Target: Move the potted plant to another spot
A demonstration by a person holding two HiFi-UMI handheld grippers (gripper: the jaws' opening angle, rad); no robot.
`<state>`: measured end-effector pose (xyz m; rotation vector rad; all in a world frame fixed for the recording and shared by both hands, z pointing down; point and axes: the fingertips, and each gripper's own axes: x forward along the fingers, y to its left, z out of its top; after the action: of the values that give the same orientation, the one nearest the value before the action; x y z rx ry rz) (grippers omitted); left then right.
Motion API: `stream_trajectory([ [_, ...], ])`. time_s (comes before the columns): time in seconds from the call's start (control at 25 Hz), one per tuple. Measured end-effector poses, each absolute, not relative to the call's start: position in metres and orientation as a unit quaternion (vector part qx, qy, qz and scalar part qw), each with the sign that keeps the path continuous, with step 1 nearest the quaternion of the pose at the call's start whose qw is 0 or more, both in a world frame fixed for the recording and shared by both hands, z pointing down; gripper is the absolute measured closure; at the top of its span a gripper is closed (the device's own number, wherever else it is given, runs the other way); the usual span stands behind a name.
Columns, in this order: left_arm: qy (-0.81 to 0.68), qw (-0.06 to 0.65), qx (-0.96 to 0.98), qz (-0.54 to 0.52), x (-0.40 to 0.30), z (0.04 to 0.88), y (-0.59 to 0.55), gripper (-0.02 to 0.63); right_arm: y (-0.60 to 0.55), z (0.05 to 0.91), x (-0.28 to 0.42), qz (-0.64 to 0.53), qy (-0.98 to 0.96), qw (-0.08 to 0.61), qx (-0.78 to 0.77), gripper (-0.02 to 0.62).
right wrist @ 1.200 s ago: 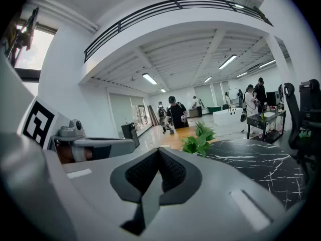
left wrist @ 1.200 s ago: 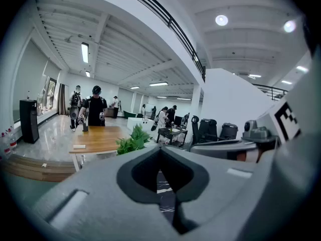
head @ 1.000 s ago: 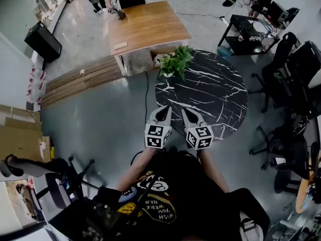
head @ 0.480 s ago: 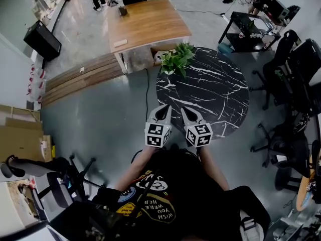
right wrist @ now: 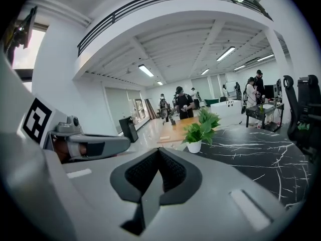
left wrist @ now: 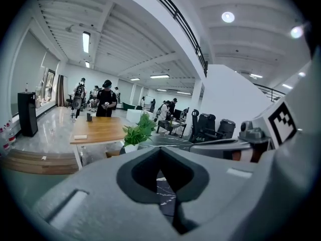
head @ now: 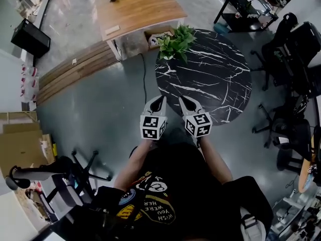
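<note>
The potted plant (head: pixel 175 41), green leaves in a small white pot, stands at the far left edge of the round black marble table (head: pixel 210 84). It also shows in the left gripper view as the plant (left wrist: pixel 138 132) and in the right gripper view as the plant (right wrist: pixel 199 128). My left gripper (head: pixel 156 103) and right gripper (head: pixel 185 103) hang side by side over the table's near edge, well short of the plant. Both are shut with nothing between their jaws. In each gripper's own view, the left gripper (left wrist: pixel 159 152) and right gripper (right wrist: pixel 159 153) point toward the table.
A wooden desk (head: pixel 135 9) stands just behind the plant, with a cardboard box (head: pixel 153 38) under it. Black office chairs (head: pixel 296 49) and a black cart (head: pixel 246 9) crowd the right side. People stand beyond the desk (left wrist: pixel 105 99). A black speaker (head: pixel 30 36) is far left.
Both grippers have moved a little forward and down together, still shut. The plant has stayed where it was on the table.
</note>
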<state>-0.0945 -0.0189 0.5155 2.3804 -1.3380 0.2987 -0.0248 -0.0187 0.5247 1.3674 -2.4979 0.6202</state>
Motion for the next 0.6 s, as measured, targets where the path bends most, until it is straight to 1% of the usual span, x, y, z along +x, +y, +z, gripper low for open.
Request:
stream_trajectory([
  [0.16,-0.465,0.209,0.854,0.103,-0.099,0.540,-0.041,0.601,-0.042,0.554,-0.037,0.218,-0.851,0.129,0.461,0.593],
  [0.4,-0.476,0.200,0.850,0.107,-0.099,0.572,-0.107,0.601,-0.104,0.587,-0.046,0.219,-0.852,0.126,0.459,0.592],
  [0.6,-0.484,0.213,0.842,0.111,-0.096,0.606,-0.166,0.601,-0.158,0.619,-0.045,0.231,-0.849,0.125,0.458,0.594],
])
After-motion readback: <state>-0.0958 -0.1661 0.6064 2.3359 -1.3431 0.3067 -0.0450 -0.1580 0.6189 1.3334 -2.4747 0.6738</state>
